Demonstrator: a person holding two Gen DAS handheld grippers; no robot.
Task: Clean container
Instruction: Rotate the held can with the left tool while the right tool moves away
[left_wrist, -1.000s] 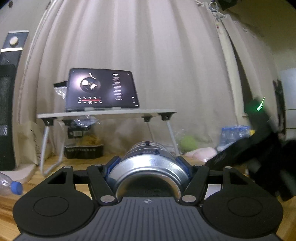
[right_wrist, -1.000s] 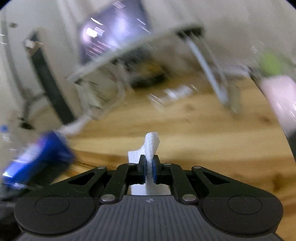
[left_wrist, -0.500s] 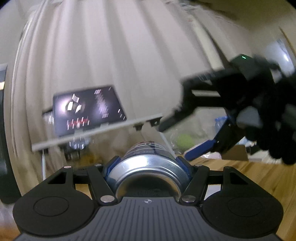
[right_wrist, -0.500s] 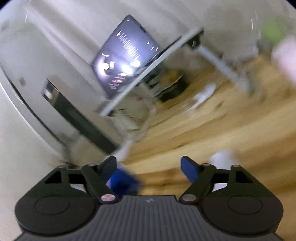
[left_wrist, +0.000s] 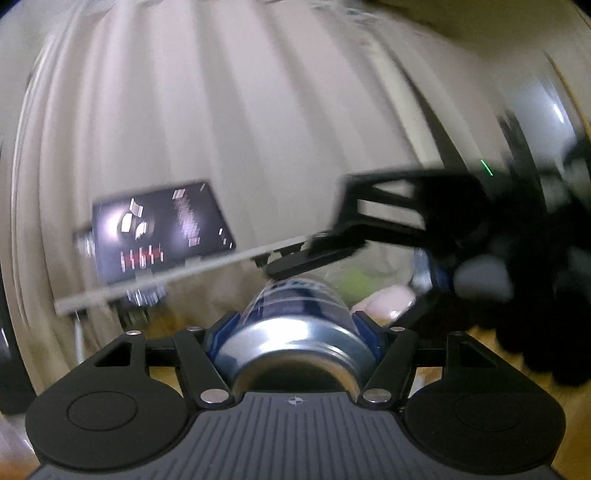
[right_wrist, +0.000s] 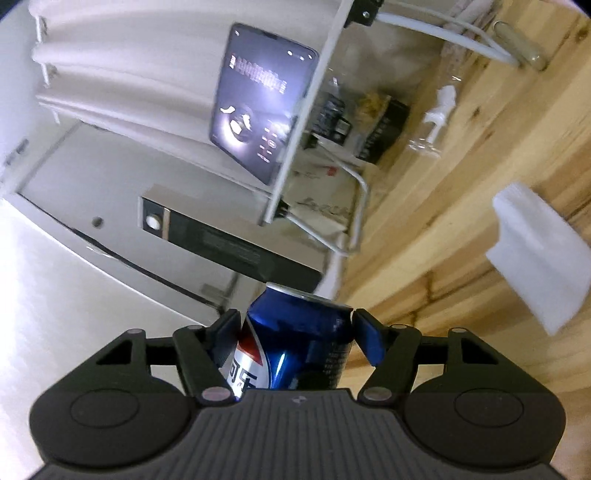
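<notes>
A blue Pepsi can (left_wrist: 295, 332) lies along my left gripper (left_wrist: 295, 321), silver base toward the camera. The blue pads sit against its sides while the jaws begin opening. My right gripper (right_wrist: 295, 325) has come across the can (right_wrist: 295, 343) near its far end and its jaws are closing, with a pad on each side. In the left wrist view its black fingers (left_wrist: 314, 258) straddle the can's top, held by a hand in a black glove (left_wrist: 535, 295). A white folded cloth (right_wrist: 535, 254) lies loose on the wooden surface (right_wrist: 443, 221).
A lit tablet (right_wrist: 258, 99) leans on a small folding stand (right_wrist: 317, 92) before a pale curtain (left_wrist: 221, 92). Dark boxes (right_wrist: 384, 133) and a clear spray bottle (right_wrist: 439, 110) lie beneath it. A black device (right_wrist: 221, 236) stands at the left.
My right gripper let go of the white cloth, opened, rolled over and came around the can's far end. The left gripper tilted a little with the can between its pads.
</notes>
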